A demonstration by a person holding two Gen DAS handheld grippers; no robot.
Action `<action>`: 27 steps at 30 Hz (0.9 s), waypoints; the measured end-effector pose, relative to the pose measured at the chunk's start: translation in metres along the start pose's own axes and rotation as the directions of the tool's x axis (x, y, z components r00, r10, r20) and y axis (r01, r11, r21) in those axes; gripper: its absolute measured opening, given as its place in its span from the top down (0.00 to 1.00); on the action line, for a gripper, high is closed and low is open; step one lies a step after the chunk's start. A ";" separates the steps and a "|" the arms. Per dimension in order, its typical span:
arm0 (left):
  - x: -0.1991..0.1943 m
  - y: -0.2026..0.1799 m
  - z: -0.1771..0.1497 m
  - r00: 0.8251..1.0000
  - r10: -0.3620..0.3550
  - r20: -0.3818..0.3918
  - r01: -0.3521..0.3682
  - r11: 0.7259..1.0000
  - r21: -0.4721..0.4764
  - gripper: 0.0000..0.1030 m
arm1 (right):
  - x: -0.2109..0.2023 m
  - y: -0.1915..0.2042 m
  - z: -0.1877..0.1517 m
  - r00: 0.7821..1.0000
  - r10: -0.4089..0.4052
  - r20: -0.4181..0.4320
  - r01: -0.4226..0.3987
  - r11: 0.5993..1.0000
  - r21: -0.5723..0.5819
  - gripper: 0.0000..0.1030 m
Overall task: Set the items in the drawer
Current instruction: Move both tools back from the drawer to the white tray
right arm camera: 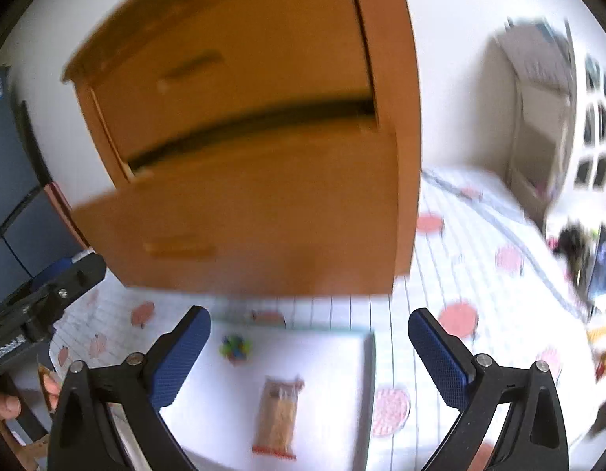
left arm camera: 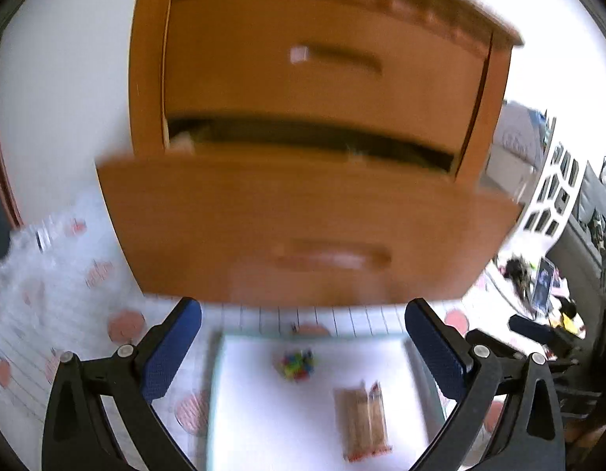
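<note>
Hovering low in the left wrist view, the left gripper [left arm camera: 303, 337] has its jaws spread wide with nothing between them. Left of it lies a gridded cloth [left arm camera: 39, 314] with pink spots. Between the blue pads sits a white tray [left arm camera: 263, 424], and on it a small pile of coloured pieces [left arm camera: 297, 365] with a tan packet [left arm camera: 363, 420] nearer the lower edge, a little apart. Filling the upper middle of the frame is a wooden cabinet [left arm camera: 145, 59] with 2 drawers; the lower drawer [left arm camera: 303, 216] stands pulled out, a dark gap above its front.

At the left edge of the right wrist view the other gripper's black body shows, with a hand [right arm camera: 4, 406] at lower left. The right gripper [right arm camera: 308, 333] also has its jaws spread and empty. The tray [right arm camera: 334, 373], pieces [right arm camera: 235, 346] and packet [right arm camera: 277, 416] lie in the lower middle, the open drawer [right arm camera: 244, 219] above them. Both views are blurred.
</note>
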State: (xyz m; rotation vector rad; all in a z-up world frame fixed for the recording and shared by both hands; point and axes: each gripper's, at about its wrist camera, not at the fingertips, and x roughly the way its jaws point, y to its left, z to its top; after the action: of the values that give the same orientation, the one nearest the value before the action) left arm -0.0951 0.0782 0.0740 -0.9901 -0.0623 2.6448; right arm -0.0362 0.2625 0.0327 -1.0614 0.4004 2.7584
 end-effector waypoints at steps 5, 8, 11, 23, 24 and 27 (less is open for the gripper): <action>0.032 0.005 -0.033 0.992 0.001 -0.126 -0.004 1.000 -0.026 0.00 | 0.034 0.002 -0.039 0.992 0.001 -0.124 -0.001 1.000 -0.001 0.01; 0.048 0.011 -0.055 0.981 0.007 -0.196 -0.018 0.998 -0.053 0.00 | 0.053 0.004 -0.059 0.983 -0.005 -0.183 0.003 1.000 -0.007 0.01; 0.065 0.014 -0.076 0.960 0.010 -0.279 -0.032 0.997 -0.075 0.00 | 0.065 0.007 -0.076 0.974 -0.009 -0.228 0.004 1.000 -0.022 0.01; 0.095 0.028 -0.107 0.924 0.050 -0.379 -0.093 0.991 -0.097 0.00 | 0.095 0.002 -0.126 0.944 -0.057 -0.326 0.028 0.995 -0.092 0.01; 0.096 0.027 -0.108 0.923 0.053 -0.382 -0.096 0.991 -0.097 0.00 | 0.096 0.004 -0.126 0.944 -0.055 -0.326 0.024 0.995 -0.098 0.01; 0.096 0.026 -0.108 0.923 0.077 -0.378 -0.117 0.990 -0.084 0.00 | 0.101 0.008 -0.128 0.942 -0.046 -0.332 0.009 0.994 -0.111 0.01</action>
State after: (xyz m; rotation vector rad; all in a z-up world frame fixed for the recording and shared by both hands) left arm -0.1010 0.0757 -0.0725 -1.5545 -0.0680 2.5085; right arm -0.0313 0.2215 -0.1250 -1.5589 0.2756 2.5988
